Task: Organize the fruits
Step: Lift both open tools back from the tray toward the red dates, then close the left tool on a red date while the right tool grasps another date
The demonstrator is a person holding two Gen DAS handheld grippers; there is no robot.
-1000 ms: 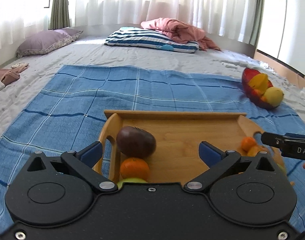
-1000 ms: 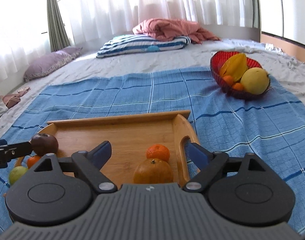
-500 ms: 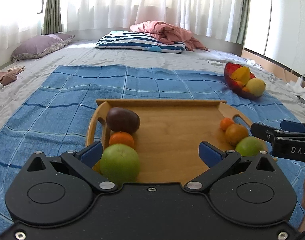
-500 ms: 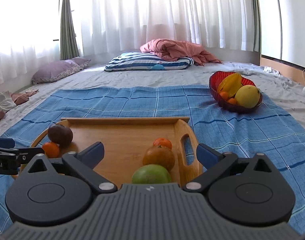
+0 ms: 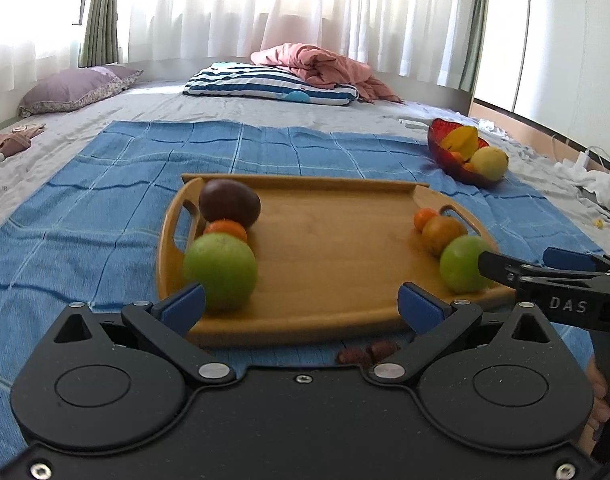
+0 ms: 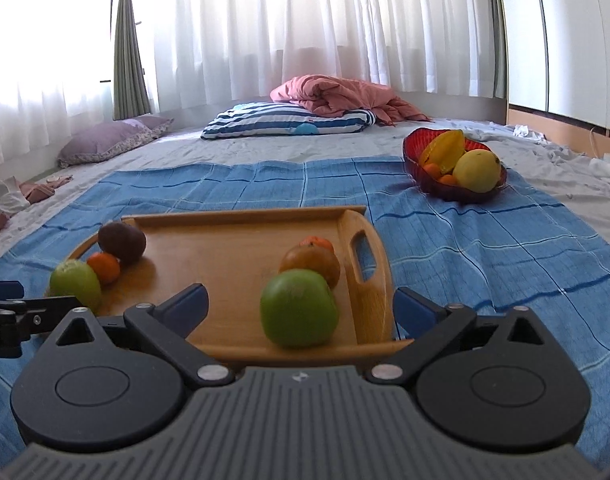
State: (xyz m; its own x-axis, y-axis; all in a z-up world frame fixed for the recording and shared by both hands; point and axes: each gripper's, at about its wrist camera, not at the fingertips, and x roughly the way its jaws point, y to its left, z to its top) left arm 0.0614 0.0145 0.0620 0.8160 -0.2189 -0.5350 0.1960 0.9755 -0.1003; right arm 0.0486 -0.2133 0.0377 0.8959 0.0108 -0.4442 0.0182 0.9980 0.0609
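A wooden tray (image 5: 325, 264) lies on a blue checked cloth. Along its left side sit a dark purple fruit (image 5: 229, 203), a small orange (image 5: 226, 230) and a green apple (image 5: 221, 272). Along its right side sit a small orange (image 6: 319, 243), a bigger orange (image 6: 311, 264) and a green apple (image 6: 299, 312). My left gripper (image 5: 301, 304) is open just short of the tray's near edge, its pads touching nothing. My right gripper (image 6: 301, 312) is open wide before the tray's right end, with nothing gripped.
A red bowl (image 6: 445, 188) holding yellow fruit and small oranges stands on the cloth at the far right. Small dark red fruits (image 5: 369, 354) lie on the cloth just before the tray. Pillows and a pink blanket (image 6: 337, 94) lie far back.
Both grippers have drawn back from the tray. Its near edge and the two green apples have come into view. The right jaws stand a little wider.
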